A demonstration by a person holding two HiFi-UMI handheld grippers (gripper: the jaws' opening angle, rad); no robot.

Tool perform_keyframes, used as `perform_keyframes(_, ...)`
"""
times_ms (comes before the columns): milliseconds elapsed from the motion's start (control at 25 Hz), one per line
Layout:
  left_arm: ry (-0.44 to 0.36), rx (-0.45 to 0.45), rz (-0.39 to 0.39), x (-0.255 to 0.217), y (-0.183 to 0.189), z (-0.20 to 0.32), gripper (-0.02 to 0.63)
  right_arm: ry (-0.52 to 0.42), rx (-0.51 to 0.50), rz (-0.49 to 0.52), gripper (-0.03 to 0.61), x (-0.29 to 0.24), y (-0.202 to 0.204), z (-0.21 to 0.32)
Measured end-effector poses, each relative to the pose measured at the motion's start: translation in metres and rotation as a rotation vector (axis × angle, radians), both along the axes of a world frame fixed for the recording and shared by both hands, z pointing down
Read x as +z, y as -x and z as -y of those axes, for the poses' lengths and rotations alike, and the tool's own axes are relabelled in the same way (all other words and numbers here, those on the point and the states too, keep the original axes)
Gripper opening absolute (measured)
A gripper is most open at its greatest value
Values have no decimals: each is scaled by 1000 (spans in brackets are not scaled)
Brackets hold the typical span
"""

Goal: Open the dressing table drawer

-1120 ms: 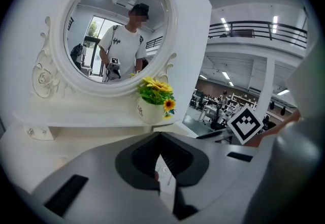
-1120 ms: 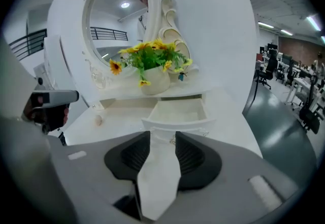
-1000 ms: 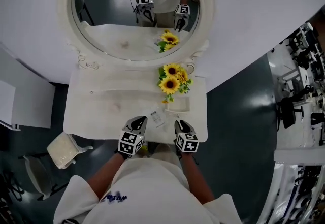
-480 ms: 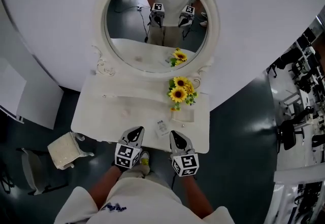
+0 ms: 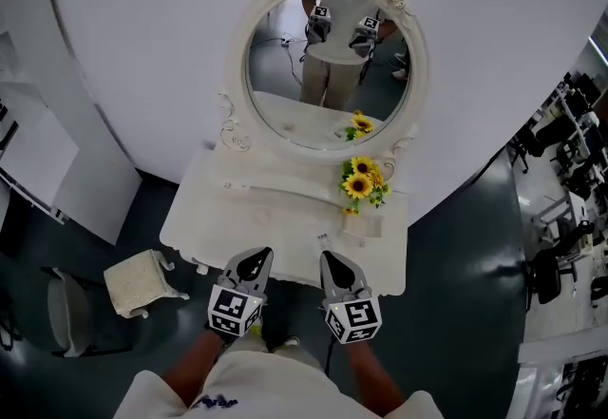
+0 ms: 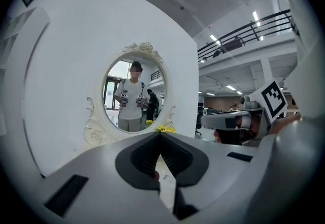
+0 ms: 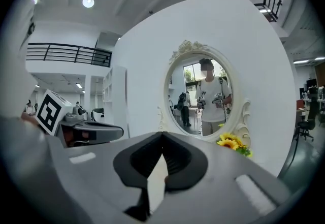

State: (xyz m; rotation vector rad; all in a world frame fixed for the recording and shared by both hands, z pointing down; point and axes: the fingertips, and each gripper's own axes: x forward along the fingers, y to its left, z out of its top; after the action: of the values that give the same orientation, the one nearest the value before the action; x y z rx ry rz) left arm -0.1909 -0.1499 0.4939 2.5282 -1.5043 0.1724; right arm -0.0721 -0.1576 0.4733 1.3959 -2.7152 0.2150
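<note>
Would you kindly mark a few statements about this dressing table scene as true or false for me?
1. The sunflowers stand at the right end of the dressing table. True.
2. The left gripper grips a drawer handle. False: its fingers are together on nothing.
3. The mirror is oval. True.
4. The stool stands right of the table. False: it is on the left.
5. The right gripper is wide open. False: it is shut.
</note>
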Motion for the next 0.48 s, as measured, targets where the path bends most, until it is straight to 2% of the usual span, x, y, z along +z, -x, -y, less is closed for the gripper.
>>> perform_keyframes(160, -46, -23, -33, -17, 21, 0, 9, -51, -36, -18, 11, -24, 28, -7)
perform_keyframes(320, -104, -1, 8, -32, 32, 2, 9, -91, -33, -2, 11, -41, 47, -6)
perform_keyframes(480, -121, 14, 16, -41, 45, 6, 9, -113, -17, 15, 11, -49, 60, -3)
